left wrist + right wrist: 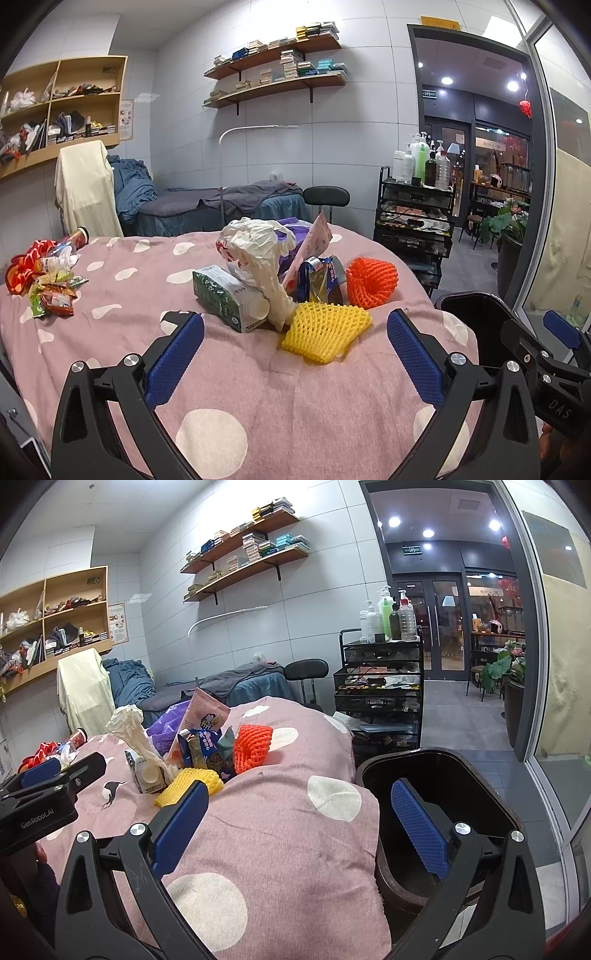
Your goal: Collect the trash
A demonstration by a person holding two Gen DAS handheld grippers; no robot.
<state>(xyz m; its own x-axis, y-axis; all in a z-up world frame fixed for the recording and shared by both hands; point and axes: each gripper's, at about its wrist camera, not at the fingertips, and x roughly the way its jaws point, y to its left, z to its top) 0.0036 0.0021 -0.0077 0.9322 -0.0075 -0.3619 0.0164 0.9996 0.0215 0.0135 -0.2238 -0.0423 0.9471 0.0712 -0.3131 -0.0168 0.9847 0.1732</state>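
Observation:
A pile of trash lies on the pink spotted bed cover (258, 387): a yellow foam net (325, 332), an orange foam net (371, 282), a green and white carton (225, 297), crumpled white paper (258, 251) and a blue snack bag (319, 284). A second heap of wrappers (48, 284) lies at the left. My left gripper (295, 332) is open and empty, just short of the yellow net. My right gripper (301, 805) is open and empty at the bed's right edge, over the black bin (443, 775). The yellow net (192, 781) and orange net (253, 746) also show in the right wrist view.
A black wire trolley (380, 690) with bottles stands past the bed on the right. A massage bed (221, 206), a black stool (327, 195) and a towel-draped chair (86, 188) stand behind. A glass wall (546, 664) runs along the right.

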